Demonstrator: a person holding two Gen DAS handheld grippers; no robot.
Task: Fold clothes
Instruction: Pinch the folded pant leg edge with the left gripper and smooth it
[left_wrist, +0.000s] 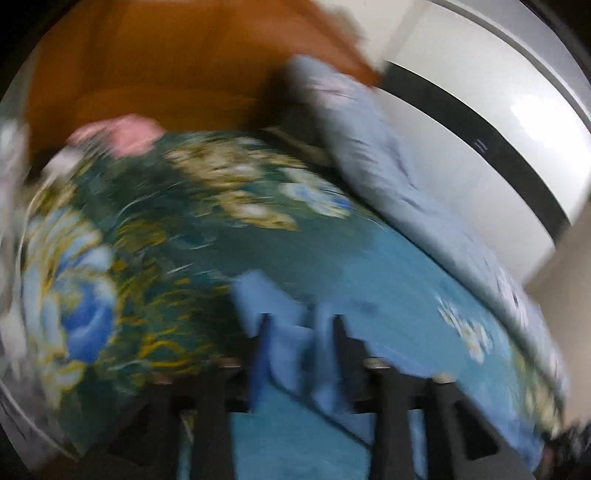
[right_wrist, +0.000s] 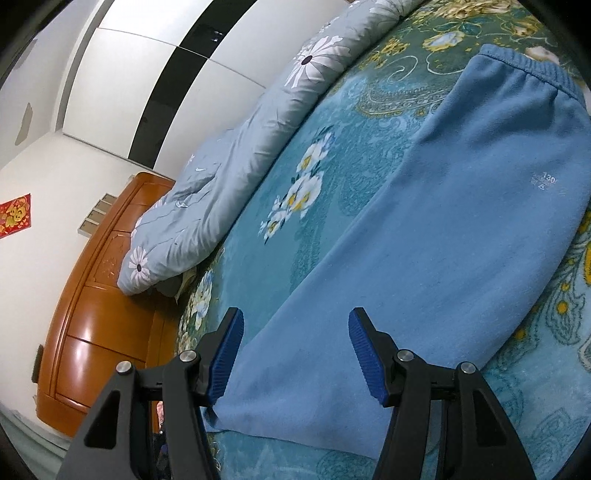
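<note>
A blue fleece garment (right_wrist: 436, 236) lies flat on the teal floral blanket (right_wrist: 314, 122), its ribbed hem at the far end. My right gripper (right_wrist: 295, 325) is open, its blue-padded fingers apart just above the garment's near edge, holding nothing. The left wrist view is heavily blurred. My left gripper (left_wrist: 301, 325) has its fingers closed on a bunched fold of the blue garment (left_wrist: 284, 332), lifted above the blanket (left_wrist: 388, 273).
A grey-blue flowered duvet (right_wrist: 229, 155) is piled along the bed's far side, also in the left wrist view (left_wrist: 369, 155). An orange wooden headboard (right_wrist: 96, 295) stands at the bed's end. A white wardrobe with a black stripe (right_wrist: 177, 70) stands behind. Pink cloth (left_wrist: 125, 133) lies near the headboard.
</note>
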